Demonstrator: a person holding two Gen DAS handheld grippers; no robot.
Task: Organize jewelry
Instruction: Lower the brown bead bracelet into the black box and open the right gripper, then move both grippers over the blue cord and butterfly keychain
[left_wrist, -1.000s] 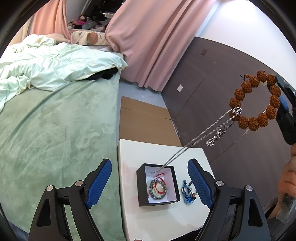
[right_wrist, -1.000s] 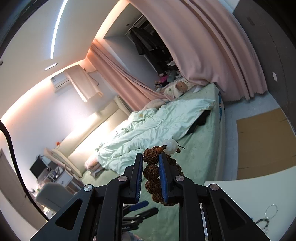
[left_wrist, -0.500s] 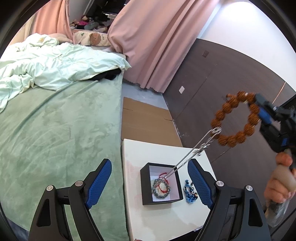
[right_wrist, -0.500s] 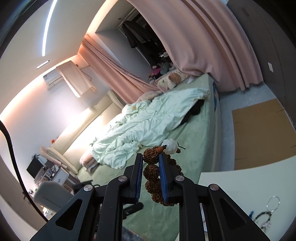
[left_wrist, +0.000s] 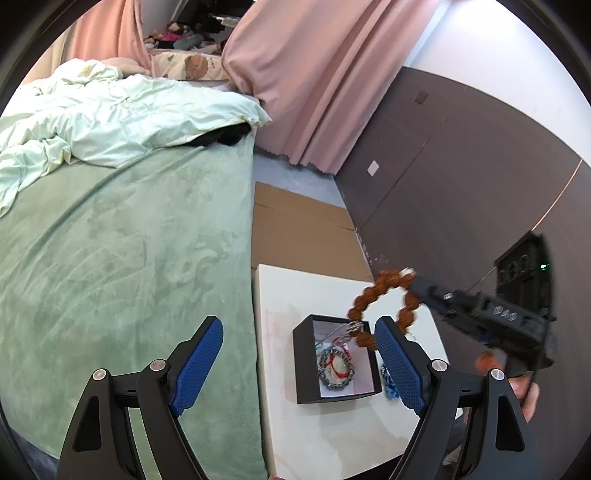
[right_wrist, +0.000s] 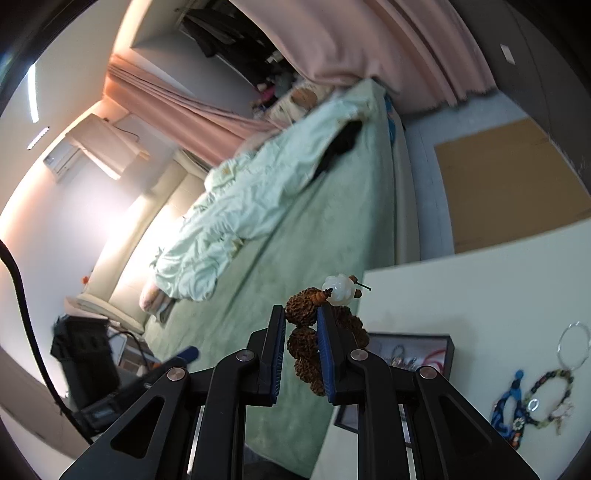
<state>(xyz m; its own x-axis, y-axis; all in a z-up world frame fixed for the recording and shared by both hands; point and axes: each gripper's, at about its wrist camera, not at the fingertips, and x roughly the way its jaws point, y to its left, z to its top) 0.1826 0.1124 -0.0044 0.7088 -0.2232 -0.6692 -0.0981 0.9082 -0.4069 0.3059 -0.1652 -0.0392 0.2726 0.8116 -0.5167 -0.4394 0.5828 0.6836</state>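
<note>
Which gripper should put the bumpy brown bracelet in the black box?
Probably the right gripper: it already pinches the brown bracelet just above the black box. The left gripper is open and empty.

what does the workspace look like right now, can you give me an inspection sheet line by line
surface: white table beside a bed with a green cover.
job's things: open black box holding a dark bead bracelet with a red cord; brown seed-bead bracelet hanging over the box, a silver chain trailing from it into the box.
clutter: blue woven piece, dark beaded strand and silver ring loose on the table.
grippers: left gripper open, empty; right gripper clamped on the brown bracelet.
cables: black cable at the right view's left edge.
surroundings: pink curtains, rumpled pale duvet, flat cardboard on the floor.
</note>
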